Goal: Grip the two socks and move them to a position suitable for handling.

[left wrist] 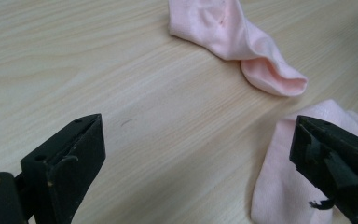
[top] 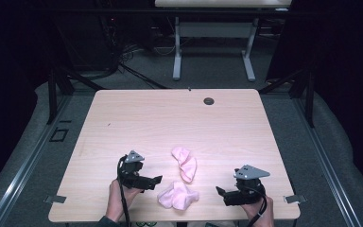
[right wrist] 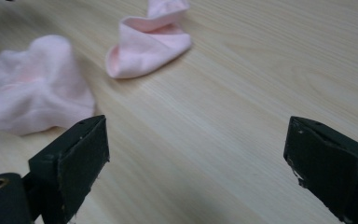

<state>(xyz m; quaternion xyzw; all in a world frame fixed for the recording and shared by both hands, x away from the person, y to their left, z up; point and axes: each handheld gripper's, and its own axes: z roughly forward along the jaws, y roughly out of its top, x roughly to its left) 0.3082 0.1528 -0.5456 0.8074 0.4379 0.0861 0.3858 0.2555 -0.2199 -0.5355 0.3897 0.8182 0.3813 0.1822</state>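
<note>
Two pink socks are lying near the front edge of a pale wooden desk as a person is working over them with hand-held tongs. The crumpled sock is sitting nearest the person, between the two tools, while the folded sock is resting just beyond it, the two close together but seemingly apart. The likeliest trouble from here, judging by the layout, is a grab that catches only a loose fold of the bunched fabric, so that the sock is slipping free or dragging along the wood as it is being lifted; because the socks are lying so near each other, a wide sweep could also be nudging the second one out of place or toward the desk's edge. The left tongs are standing wide open just left of the crumpled sock, holding nothing; in the left gripper view one jaw is hanging over that sock's edge, though whether it is touching the fabric cannot be told. The right tongs are likewise gaping wide and empty, poised over bare wood to the right of both socks.
</note>
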